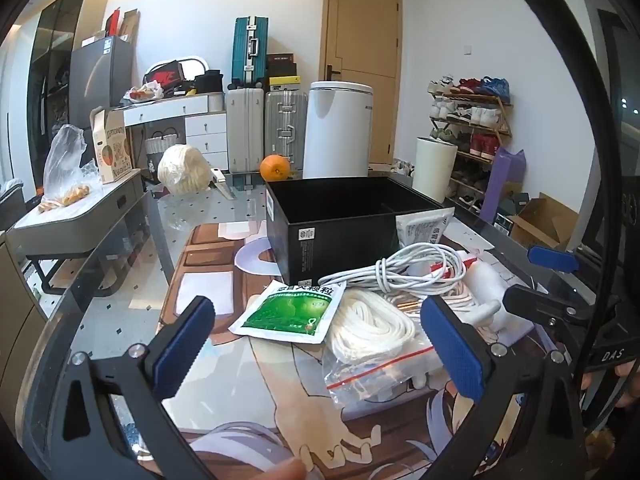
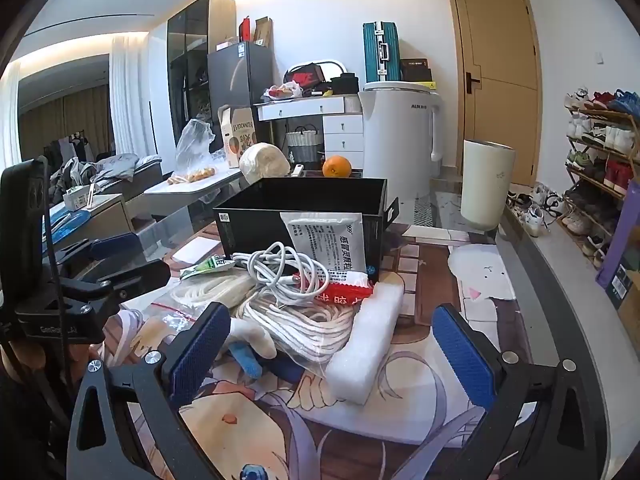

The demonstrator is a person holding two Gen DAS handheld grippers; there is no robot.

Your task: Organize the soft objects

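Note:
A pile of soft items lies on the printed mat before an open black box (image 1: 344,220). It holds a green sachet (image 1: 292,312), white rope in a zip bag (image 1: 372,328), a coiled white cable (image 1: 404,272) and a white foam block (image 2: 368,344). There is also a red packet (image 2: 344,292) and a small white plush (image 2: 252,340). A white sachet (image 2: 328,240) leans on the box. My left gripper (image 1: 320,344) is open, just short of the green sachet and rope bag. My right gripper (image 2: 332,352) is open, its fingers either side of the foam block and bag, touching neither.
An orange (image 1: 275,168) and a pale ball of yarn (image 1: 184,174) sit behind the box, with a white appliance (image 1: 340,132) and a cream cylinder (image 2: 486,184) further back. A side table (image 1: 80,216) with a plastic bag stands left, and a shoe rack (image 2: 600,140) right.

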